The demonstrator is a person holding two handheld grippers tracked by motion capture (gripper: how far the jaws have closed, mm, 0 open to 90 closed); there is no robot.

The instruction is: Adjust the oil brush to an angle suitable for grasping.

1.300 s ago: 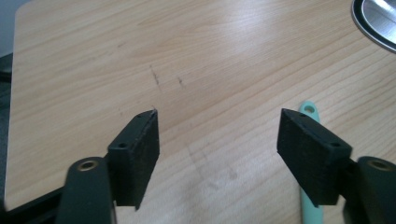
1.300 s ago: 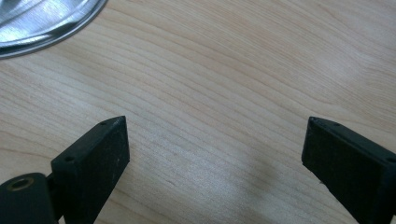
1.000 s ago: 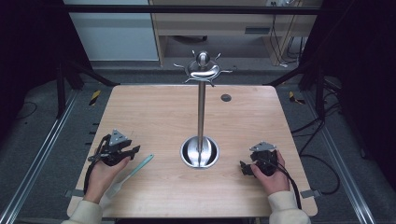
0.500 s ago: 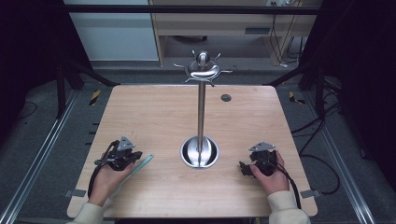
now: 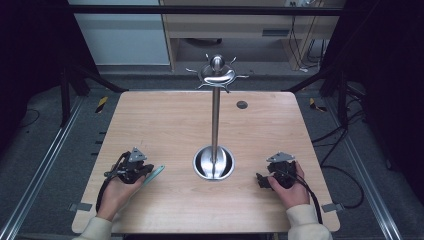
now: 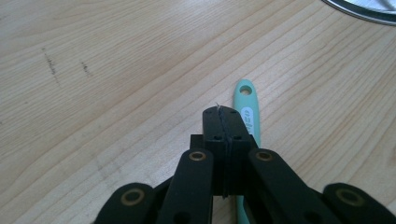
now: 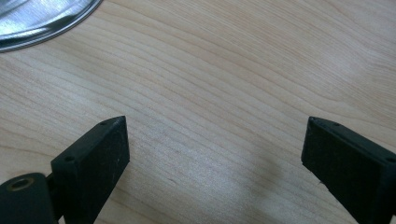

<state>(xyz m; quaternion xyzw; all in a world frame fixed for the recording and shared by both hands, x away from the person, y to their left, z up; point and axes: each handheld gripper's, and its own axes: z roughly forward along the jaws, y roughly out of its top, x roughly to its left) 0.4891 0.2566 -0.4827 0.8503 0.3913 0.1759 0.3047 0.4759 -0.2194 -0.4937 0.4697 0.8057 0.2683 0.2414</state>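
A teal utensil handle [image 5: 156, 173] with a hanging hole lies flat on the wooden table [image 5: 170, 120], left of a steel stand. My left gripper [image 5: 146, 171] sits low over it. In the left gripper view the jaws [image 6: 223, 114] are pressed together with nothing between them, and the teal handle [image 6: 246, 105] runs under and just to the right of them. The steel stand has a round base [image 5: 214, 163], a tall pole [image 5: 215, 120] and a ring of hooks [image 5: 217, 75] on top. My right gripper [image 5: 261, 180] rests on the table right of the base, its jaws [image 7: 215, 144] wide apart over bare wood.
The stand's shiny base edge shows at the top right of the left gripper view [image 6: 364, 9] and the top left of the right gripper view [image 7: 37, 18]. A small dark round plug [image 5: 242, 104] sits in the tabletop far right of the pole. Cables trail from both grippers.
My left gripper has moved toward me and slightly right, coming down over the teal utensil and covering most of its length. The right gripper has barely moved.
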